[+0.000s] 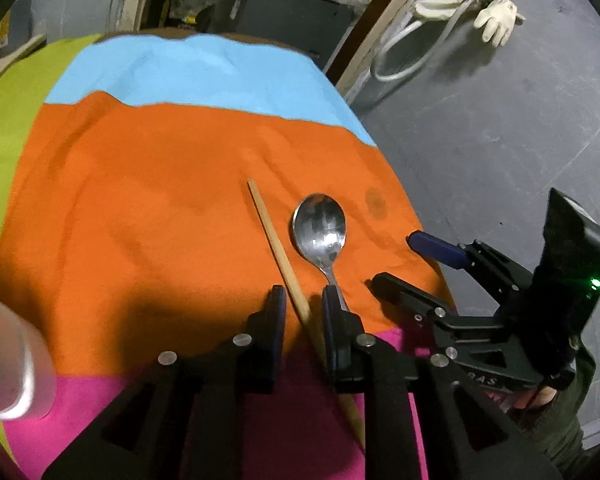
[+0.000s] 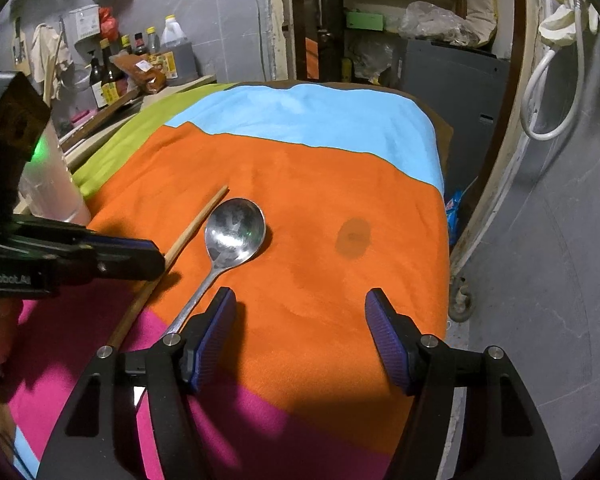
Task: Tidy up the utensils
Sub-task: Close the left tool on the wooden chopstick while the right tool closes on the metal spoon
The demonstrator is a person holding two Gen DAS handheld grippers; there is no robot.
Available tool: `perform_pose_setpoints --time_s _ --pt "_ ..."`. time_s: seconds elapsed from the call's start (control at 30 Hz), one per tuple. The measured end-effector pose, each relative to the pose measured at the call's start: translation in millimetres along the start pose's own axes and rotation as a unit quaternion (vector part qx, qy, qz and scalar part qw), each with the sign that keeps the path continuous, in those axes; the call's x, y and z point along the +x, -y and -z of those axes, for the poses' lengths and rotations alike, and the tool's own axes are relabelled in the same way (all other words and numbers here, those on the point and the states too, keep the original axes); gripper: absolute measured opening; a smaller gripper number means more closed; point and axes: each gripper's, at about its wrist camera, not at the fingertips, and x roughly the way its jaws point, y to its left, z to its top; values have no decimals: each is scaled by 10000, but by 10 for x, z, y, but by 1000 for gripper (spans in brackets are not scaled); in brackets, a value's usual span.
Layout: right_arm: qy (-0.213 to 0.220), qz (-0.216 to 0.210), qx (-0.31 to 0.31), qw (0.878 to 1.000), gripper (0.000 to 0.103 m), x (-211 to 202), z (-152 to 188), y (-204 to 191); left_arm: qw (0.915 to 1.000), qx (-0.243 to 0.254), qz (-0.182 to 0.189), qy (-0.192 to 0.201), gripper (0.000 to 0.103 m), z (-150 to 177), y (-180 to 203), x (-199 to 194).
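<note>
Chopstick (image 1: 278,248) runs lower right to upper left between your left gripper (image 1: 300,304) pads, untouched; your right gripper (image 2: 300,312) hangs released beside the spoon (image 2: 234,232).

The left tongs (image 1: 300,298) tilt down over the worktop's near part, jaws narrowly apart, pads not visibly pressing on anything. The right tongs (image 2: 300,304) tilt down beside them toward the worktop's right edge, jaws wide and empty. In the left view, a hand (image 1: 540,394) in a dark sleeve grips the right tongs' handle.
</note>
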Motion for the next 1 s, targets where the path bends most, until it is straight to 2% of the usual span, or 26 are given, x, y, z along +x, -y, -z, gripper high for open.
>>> perform_pose_setpoints --time_s 0.17,0.23,0.33,0.8,1.0 --pt "-4 -7 -1 10000 66 3 -2 11 9999 -28 -123 -108 15 -92 -15 82" --pt "-12 -6 -11 10000 66 10 -8 3 9997 -67 -210 -139 10 -115 -24 97" --pt "-24 -38 -23 10000 66 23 -24 -21 9996 -193 -165 -145 9 -120 -68 83" --pt "-330 -185 -346 9987 66 266 -216 -302 9988 -323 -375 -41 9 123 -278 -211" --pt "-411 -100 -329 9986 58 395 -309 -364 9988 -290 -393 -41 9 112 -234 -202"
